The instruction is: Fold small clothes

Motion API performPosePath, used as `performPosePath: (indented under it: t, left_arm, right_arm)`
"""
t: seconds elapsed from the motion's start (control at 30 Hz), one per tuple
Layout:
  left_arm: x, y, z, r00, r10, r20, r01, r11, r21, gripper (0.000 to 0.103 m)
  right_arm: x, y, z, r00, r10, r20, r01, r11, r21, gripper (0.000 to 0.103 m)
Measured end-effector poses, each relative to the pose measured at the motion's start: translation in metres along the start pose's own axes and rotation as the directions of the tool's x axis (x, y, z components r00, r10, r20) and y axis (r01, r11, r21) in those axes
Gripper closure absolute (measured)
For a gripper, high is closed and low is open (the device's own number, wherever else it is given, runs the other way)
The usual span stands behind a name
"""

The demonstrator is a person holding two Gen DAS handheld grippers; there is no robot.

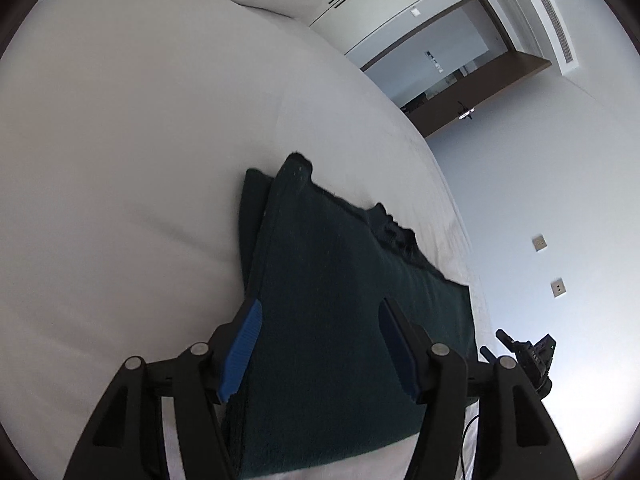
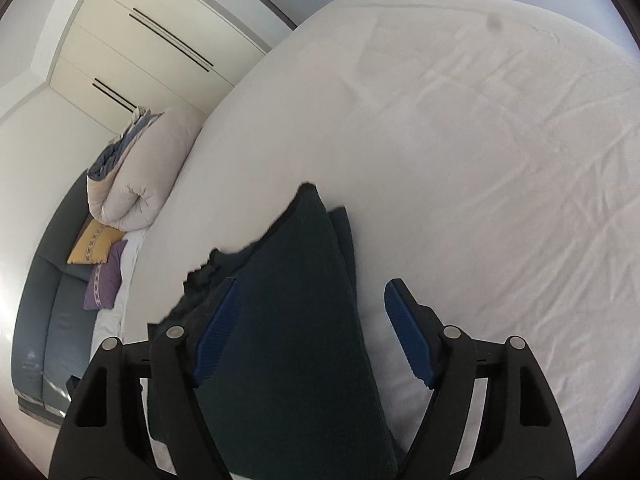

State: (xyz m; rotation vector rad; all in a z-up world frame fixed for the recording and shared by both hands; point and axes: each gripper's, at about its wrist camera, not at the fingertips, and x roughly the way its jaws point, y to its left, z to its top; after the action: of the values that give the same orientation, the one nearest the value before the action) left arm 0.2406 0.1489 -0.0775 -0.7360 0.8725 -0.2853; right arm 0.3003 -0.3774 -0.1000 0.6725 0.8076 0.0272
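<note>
2 grippers — left (image 1: 320,344), right (image 2: 312,336) — both wide apart over folded dark cloth (image 1: 340,280)

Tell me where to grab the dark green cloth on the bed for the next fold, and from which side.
Probably grip the near edge of the dark green cloth, one corner per tool, coming in low from the near side. It lies flat and already doubled on the white bed, and the open left tool and open right tool straddle it there.
</note>
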Motion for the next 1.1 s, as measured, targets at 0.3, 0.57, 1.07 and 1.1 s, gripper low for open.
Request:
performPosePath:
  t: [0.3, 0.57, 1.07, 1.1]
  left_arm:
    - [-0.008, 0.011, -0.018, 0.997, 0.070, 0.020, -0.071, 0.996, 0.046, 0.041]
    - [-0.001, 0.021, -0.029, 0.995, 0.103, -0.011, -0.102, 0.994, 0.044, 0.070]
    - [-0.008, 0.013, -0.041, 0.988, 0.156, 0.010, -0.156, 0.980, 0.121, 0.093]
    - [-0.009, 0.012, -0.041, 0.988, 0.156, 0.013, -0.156, 0.980, 0.122, 0.093]
  right_arm:
    - [-0.041, -0.008, -0.059, 0.999, -0.033, 0.003, 0.033, 0.997, -0.071, 0.030]
    - [-0.054, -0.010, -0.083, 0.998, -0.061, 0.006, 0.061, 0.992, -0.107, 0.030]
    - [-0.048, -0.003, -0.084, 0.993, -0.117, 0.002, 0.115, 0.972, -0.203, 0.030]
    - [-0.048, -0.004, -0.084, 0.993, -0.120, -0.002, 0.117, 0.972, -0.205, 0.033]
